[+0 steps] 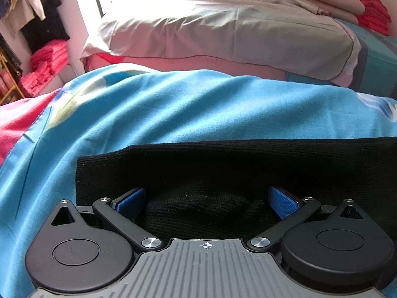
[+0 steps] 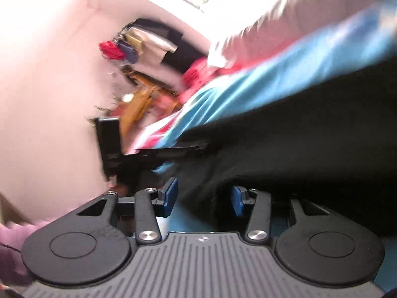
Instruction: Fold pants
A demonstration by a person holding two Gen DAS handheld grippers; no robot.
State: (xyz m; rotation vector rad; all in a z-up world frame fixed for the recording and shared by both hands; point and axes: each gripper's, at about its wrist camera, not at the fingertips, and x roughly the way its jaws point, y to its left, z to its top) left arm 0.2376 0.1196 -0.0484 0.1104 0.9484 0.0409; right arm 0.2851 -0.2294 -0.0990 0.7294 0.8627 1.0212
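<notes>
Right wrist view badly smeared by blur and tilted, so that the shelving and hanging clothes (image 2: 148, 39) at the back could hardly be made out. Saw black pants (image 1: 223, 168) spread flat on the blue bedsheet (image 1: 173, 109) of the bed, cut off at the right edge of the left wrist view. Found a bunched fold of the pants lying between the blue pads (image 1: 282, 202) of the left claw (image 1: 207, 201), released and spread wide, pads not pressing on the cloth. Could not follow the fabric beneath the claw body.

In the right wrist view, noted the right claw (image 2: 204, 198) half spread, with a dark fold of the pants (image 2: 310, 134) hanging between its pads (image 2: 171, 193); no pad seen pressing on the fold, and contact hard to judge in shadow and blur. Spotted a black bar-shaped object (image 2: 110, 146) bearing small pale markings, too blurred to read. Read no other writing or brand anywhere. Made out a grey pillow (image 1: 223, 34) and folded red cloth (image 1: 372, 15) farther up the bed.
</notes>
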